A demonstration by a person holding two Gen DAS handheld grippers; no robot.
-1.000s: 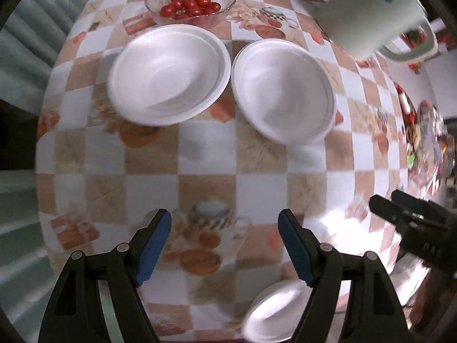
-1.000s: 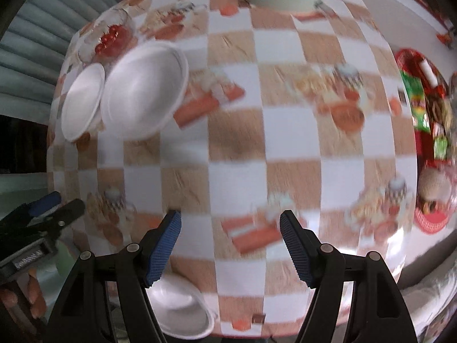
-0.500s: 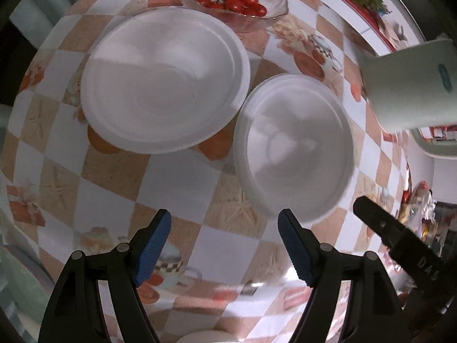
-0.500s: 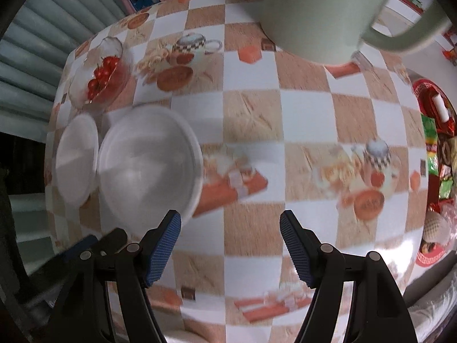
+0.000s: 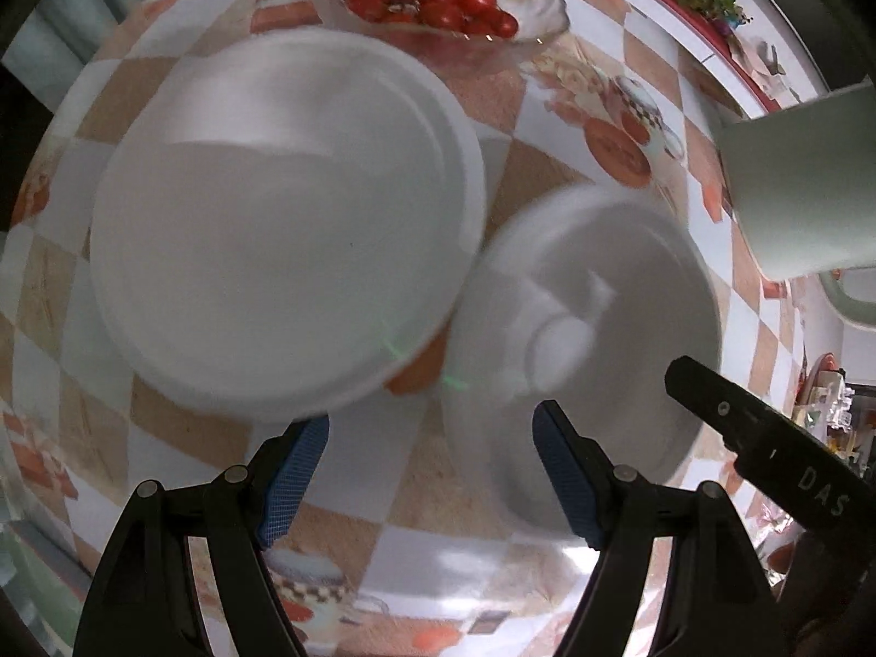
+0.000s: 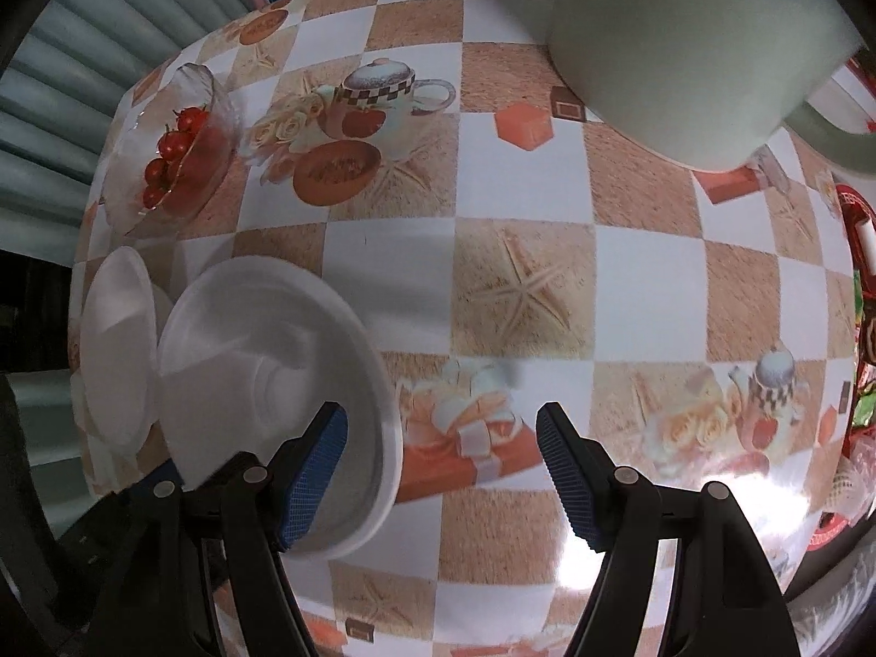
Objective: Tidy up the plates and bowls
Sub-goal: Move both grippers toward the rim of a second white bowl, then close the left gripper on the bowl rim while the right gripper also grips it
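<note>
Two white foam bowls sit side by side on the checkered tablecloth. In the left wrist view the left bowl fills the upper left and the right bowl lies to its right. My left gripper hangs open just above the table between their near rims, nothing between its blue pads. In the right wrist view my right gripper is open over the right bowl's right rim, its left pad over the bowl's inside. The other bowl lies further left. The right gripper's black finger shows at the right of the left wrist view.
A glass dish of cherry tomatoes stands beyond the bowls. A pale green jug stands at the back right. Red trays with packets lie along the table's right edge.
Both grippers have come lower and closer to the two bowls, which now look much larger. The left wrist has rolled, and the right gripper has reached the right bowl's rim.
</note>
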